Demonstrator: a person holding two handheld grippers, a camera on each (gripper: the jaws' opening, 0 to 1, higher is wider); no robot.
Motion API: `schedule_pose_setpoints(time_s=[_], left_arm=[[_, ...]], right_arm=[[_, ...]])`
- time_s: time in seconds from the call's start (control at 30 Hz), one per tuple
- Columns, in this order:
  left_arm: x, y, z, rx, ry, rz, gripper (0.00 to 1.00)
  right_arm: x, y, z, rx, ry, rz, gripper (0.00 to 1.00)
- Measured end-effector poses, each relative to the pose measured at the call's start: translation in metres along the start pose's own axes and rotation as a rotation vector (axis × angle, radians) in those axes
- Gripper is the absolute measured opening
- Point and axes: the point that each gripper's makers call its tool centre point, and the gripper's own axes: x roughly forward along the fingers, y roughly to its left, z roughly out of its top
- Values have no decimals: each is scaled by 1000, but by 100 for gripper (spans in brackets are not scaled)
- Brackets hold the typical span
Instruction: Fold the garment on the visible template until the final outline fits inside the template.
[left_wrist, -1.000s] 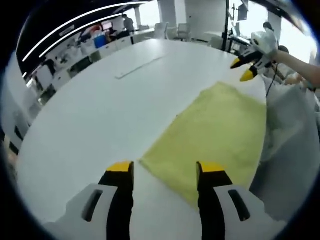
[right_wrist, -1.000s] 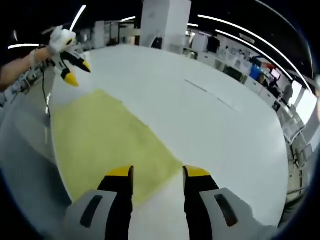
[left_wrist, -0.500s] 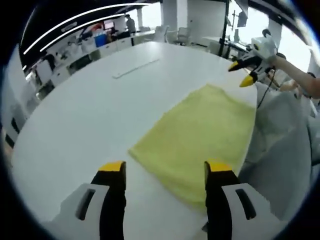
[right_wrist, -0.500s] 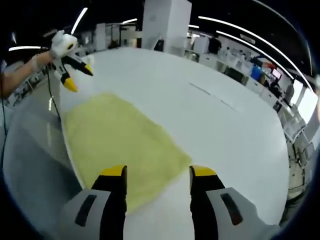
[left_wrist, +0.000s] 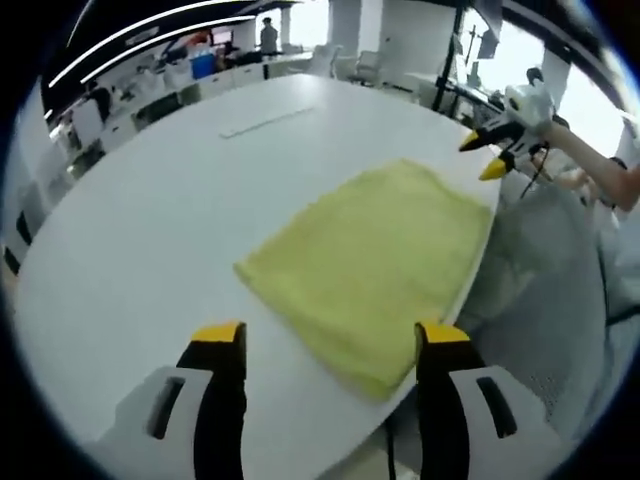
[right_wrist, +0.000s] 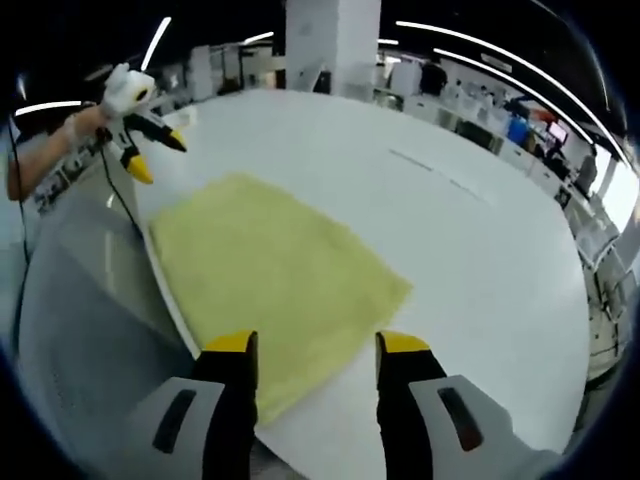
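Note:
A yellow garment (left_wrist: 365, 255), folded into a flat rectangle, lies at the near edge of the white table (left_wrist: 130, 230). In the left gripper view my left gripper (left_wrist: 332, 340) hovers open above the garment's near corner, holding nothing. My right gripper (left_wrist: 480, 157) hangs open in the air past the garment's far end, in a gloved hand. In the right gripper view the garment (right_wrist: 275, 270) lies ahead of my open right gripper (right_wrist: 317, 345), which holds nothing. Beyond the garment's far corner the left gripper (right_wrist: 158, 158) is up off the table (right_wrist: 480, 270).
A thin pale strip (left_wrist: 265, 122) lies on the table farther in, also seen as a faint line (right_wrist: 440, 175). Grey cloth (left_wrist: 540, 290) hangs just off the table edge beside the garment. Desks and chairs stand around the room.
Both views have drawn back and risen, so the garment lies farther ahead of each pair of jaws. The garment itself has not moved. Both grippers stay open.

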Motion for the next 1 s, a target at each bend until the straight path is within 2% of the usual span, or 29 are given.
schedule_pose_setpoints(time_s=[0.07,0.2,0.43,0.57,0.73,0.83,1.0], left_arm=[[-1,-3,-6,2,10,8,71],[-3,-10,-15,-30,16,-7,67],[-5,-17,-28,-73,19,-10,64],[-6,-22,-38,-116,23,-25,59],[-2,-26,-47,-126,33,-36,59],[0,-26,-52,-140,45,-34,57],[5,-26,-56,-169,48,-49,50]], right_arm=[[-1,4,-4,9,5,7,48],[-4,13,-15,8,34,22,47],[-9,23,-38,55,72,44,46],[-11,28,-48,77,90,51,44],[-8,37,-65,114,127,78,38],[-7,34,-68,135,126,68,39],[-4,34,-72,160,144,80,32]])
